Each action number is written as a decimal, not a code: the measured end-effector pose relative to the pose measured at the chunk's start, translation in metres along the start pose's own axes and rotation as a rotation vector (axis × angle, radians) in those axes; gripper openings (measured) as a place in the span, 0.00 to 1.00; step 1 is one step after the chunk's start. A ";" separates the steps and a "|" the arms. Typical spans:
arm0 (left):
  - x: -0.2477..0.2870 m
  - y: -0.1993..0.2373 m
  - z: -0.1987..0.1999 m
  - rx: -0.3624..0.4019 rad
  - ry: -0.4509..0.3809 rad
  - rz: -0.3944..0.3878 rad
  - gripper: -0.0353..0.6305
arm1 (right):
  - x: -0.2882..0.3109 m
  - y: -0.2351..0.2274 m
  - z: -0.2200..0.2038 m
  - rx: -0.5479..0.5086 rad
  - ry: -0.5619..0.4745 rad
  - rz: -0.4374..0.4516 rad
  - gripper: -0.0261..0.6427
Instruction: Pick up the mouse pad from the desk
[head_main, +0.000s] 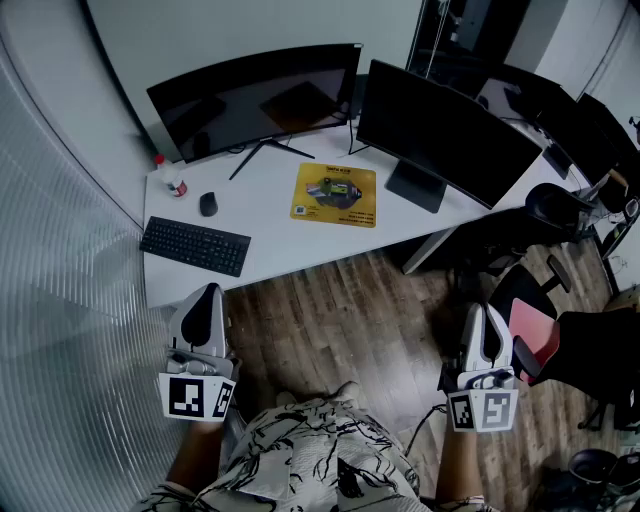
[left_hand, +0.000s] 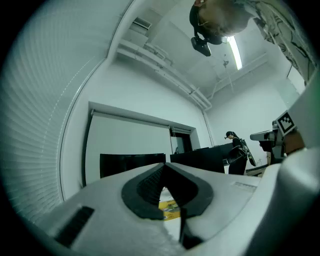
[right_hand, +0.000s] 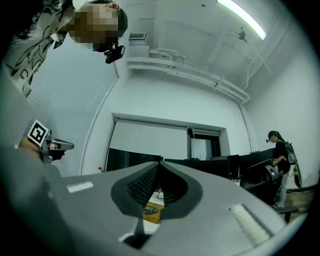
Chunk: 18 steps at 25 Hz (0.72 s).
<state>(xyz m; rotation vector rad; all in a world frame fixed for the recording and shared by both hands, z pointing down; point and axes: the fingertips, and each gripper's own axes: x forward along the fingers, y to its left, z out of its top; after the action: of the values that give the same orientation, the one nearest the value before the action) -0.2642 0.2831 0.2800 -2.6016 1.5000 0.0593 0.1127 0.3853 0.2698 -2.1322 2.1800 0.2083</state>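
A yellow mouse pad with a printed picture lies flat on the white desk, between two dark monitors. My left gripper and right gripper are both held over the wooden floor, well short of the desk, each shut and holding nothing. In the left gripper view a strip of the mouse pad shows through the notch of the closed jaws. The right gripper view shows the mouse pad the same way, far ahead.
On the desk stand a curved monitor and a second monitor. A black keyboard, a black mouse and a small bottle lie at its left. Office chairs stand at the right; another person stands far off.
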 end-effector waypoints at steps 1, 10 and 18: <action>0.000 0.000 0.000 0.002 0.000 0.001 0.05 | 0.000 0.000 0.000 0.002 0.000 0.001 0.05; -0.003 0.001 -0.006 -0.006 0.030 0.015 0.05 | -0.002 -0.001 -0.004 0.012 0.020 -0.011 0.05; -0.006 -0.002 -0.011 -0.024 0.048 -0.002 0.06 | -0.004 0.005 0.000 0.089 -0.021 0.021 0.05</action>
<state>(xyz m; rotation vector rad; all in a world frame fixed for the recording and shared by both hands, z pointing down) -0.2656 0.2875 0.2915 -2.6412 1.5215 0.0145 0.1074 0.3896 0.2707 -2.0524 2.1581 0.1311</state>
